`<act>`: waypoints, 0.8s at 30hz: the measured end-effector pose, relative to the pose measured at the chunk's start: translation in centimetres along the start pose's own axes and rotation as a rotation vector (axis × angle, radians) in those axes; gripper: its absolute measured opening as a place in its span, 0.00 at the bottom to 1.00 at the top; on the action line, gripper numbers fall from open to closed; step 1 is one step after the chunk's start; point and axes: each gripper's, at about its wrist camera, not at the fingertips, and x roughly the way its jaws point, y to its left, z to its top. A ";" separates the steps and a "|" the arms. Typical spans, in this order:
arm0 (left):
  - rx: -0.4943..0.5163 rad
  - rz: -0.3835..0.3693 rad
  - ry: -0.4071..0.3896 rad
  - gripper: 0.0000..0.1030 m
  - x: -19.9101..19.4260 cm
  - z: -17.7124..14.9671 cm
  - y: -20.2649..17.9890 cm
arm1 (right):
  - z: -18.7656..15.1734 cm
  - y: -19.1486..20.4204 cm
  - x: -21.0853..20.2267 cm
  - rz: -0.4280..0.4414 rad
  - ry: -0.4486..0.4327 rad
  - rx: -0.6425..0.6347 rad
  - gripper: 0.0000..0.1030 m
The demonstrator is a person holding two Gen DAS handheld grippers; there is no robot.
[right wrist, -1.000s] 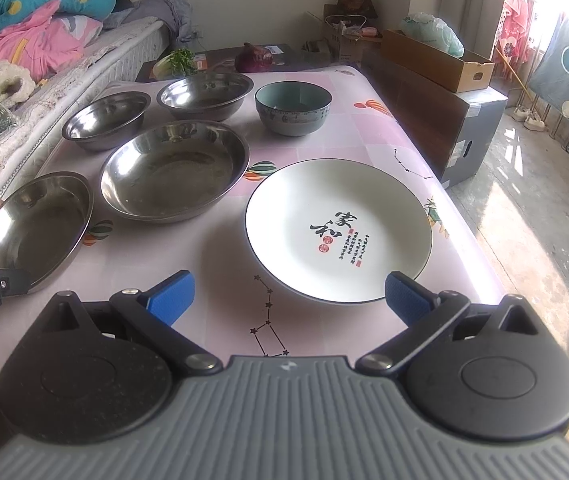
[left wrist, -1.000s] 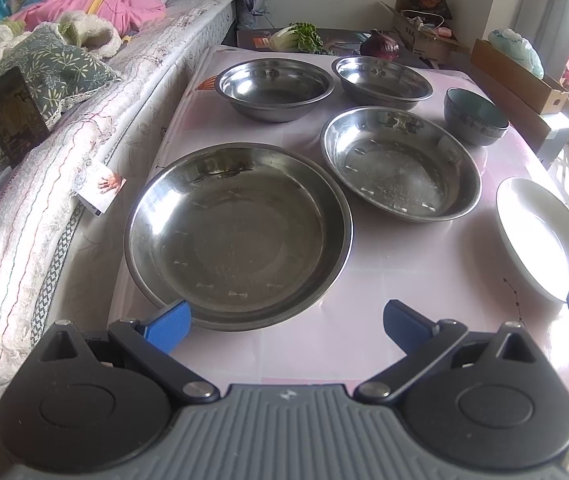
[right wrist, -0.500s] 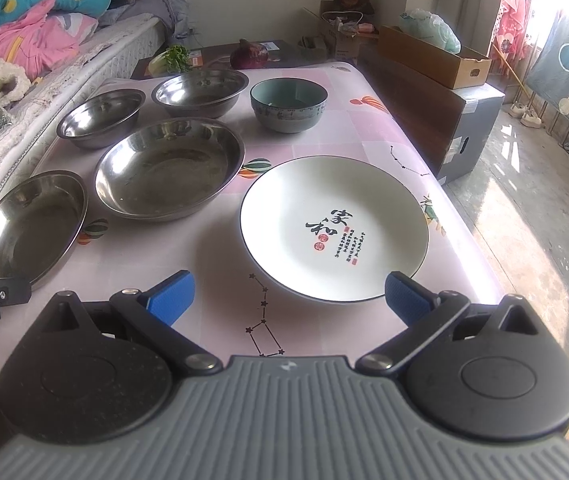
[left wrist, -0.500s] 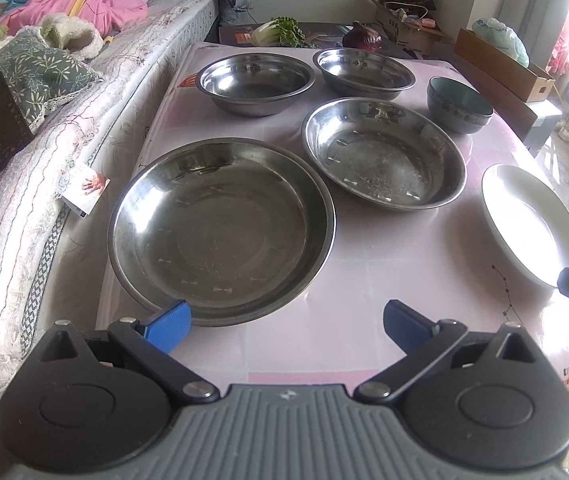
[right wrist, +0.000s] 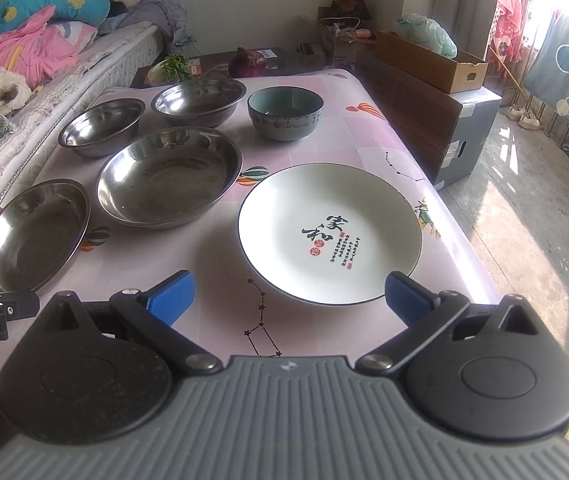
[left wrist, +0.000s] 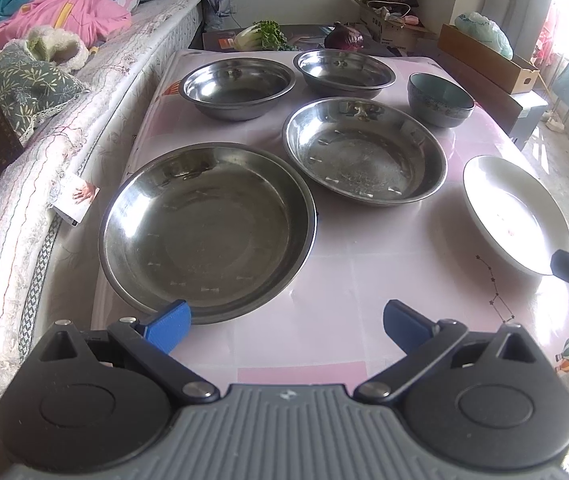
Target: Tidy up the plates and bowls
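1. the left tongs (left wrist: 286, 322) hang low over the near edge of the tabletop (left wrist: 348, 272), their blue fingers (left wrist: 168, 320) spread wide with nothing held between them.
2. just ahead of the left finger lies the largest steel plate (left wrist: 208, 232), at the near left corner of the tabletop; the finger tip sits at its near rim, though contact cannot be told.
3. the right tongs (right wrist: 288, 296) also gape wide and hold nothing, poised above the near edge, with their blue fingers (right wrist: 404, 296) flanking the near rim of the white plate (right wrist: 330, 234).
4. the white plate, printed with black and red characters, lies flat by the right edge of the tabletop, toward the near right corner.
5. a second steel plate (left wrist: 364, 156) rests in the middle of the tabletop, beside the largest one and apart from it.
6. two steel bowls stand along the far edge: the left steel bowl (left wrist: 238, 86) near the far left corner and the right steel bowl (left wrist: 344, 72) just beside it.
7. a teal ceramic bowl (right wrist: 285, 112) stands upright toward the far right corner, near the right steel bowl but not touching it.
8. a bed (left wrist: 84, 80) piled with bedding runs along the left edge of the tabletop, and a cardboard box (right wrist: 430, 60) sits beyond the right edge.
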 end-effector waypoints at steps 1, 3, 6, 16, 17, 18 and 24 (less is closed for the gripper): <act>0.000 0.001 -0.002 1.00 -0.1 -0.1 0.0 | -0.1 0.0 -0.1 0.000 -0.001 0.001 0.99; -0.001 0.002 -0.005 1.00 -0.3 -0.2 0.1 | -0.2 0.0 -0.3 0.001 -0.003 0.003 0.99; -0.004 0.004 -0.008 1.00 -0.5 -0.5 0.1 | -0.4 0.0 -0.7 0.004 -0.005 0.008 0.99; -0.016 0.005 -0.022 1.00 -1.0 -0.6 0.7 | -0.5 0.4 -1.4 0.005 -0.011 -0.005 0.99; -0.018 0.005 -0.024 1.00 -1.1 -0.6 0.7 | -0.5 0.5 -1.4 0.005 -0.011 -0.007 0.99; -0.020 0.007 -0.024 1.00 -1.1 -0.6 0.7 | -0.4 0.6 -1.4 0.005 -0.011 -0.008 0.99; -0.028 0.012 -0.024 1.00 -0.9 -0.4 0.9 | -0.4 0.8 -1.3 0.010 -0.004 -0.013 0.99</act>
